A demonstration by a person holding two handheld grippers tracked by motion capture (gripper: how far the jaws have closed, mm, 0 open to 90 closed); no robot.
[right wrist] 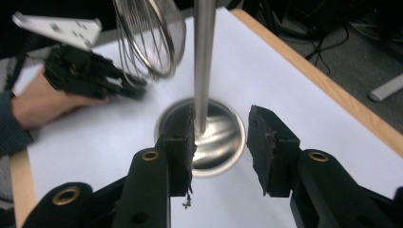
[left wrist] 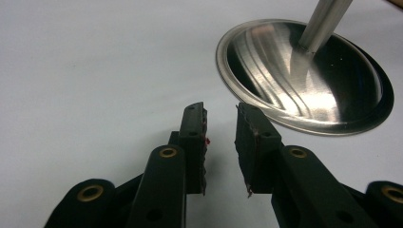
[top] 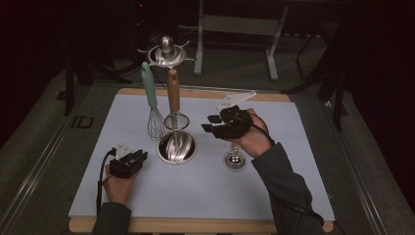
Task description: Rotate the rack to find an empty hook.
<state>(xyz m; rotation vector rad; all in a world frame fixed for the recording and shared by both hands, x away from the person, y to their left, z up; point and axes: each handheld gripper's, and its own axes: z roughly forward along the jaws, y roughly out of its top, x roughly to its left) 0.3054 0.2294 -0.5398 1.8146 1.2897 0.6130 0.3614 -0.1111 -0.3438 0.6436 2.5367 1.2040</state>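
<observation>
The right hand [top: 252, 137] covers most of the small shiny steel ladle [top: 235, 159] lying on the pale blue-white mat [top: 205, 196], toward the mat's right half; just its rounded bowl shows below the wrist, and the handle is hidden. The black two-jaw right gripper [top: 209, 128] hangs over the mat near its middle, jaws apart with nothing between them. In the right gripper view these jaws frame the polished steel utensil stand [right wrist: 204, 61], whose thin round pole rises out of frame at the top from a dished, mirror-bright round base [top: 177, 147].

A wire balloon whisk with a mint-green handle [top: 152, 110] hangs from the stand's top ring, beside a strainer with an orange-brown handle [top: 173, 95]; the strainer's mesh is hard to make out behind the pole.

The black left gripper [top: 139, 157] rests on the mat toward its left near corner, just beside the base's rim, jaws parted and empty, their pads ridged and worn.
</observation>
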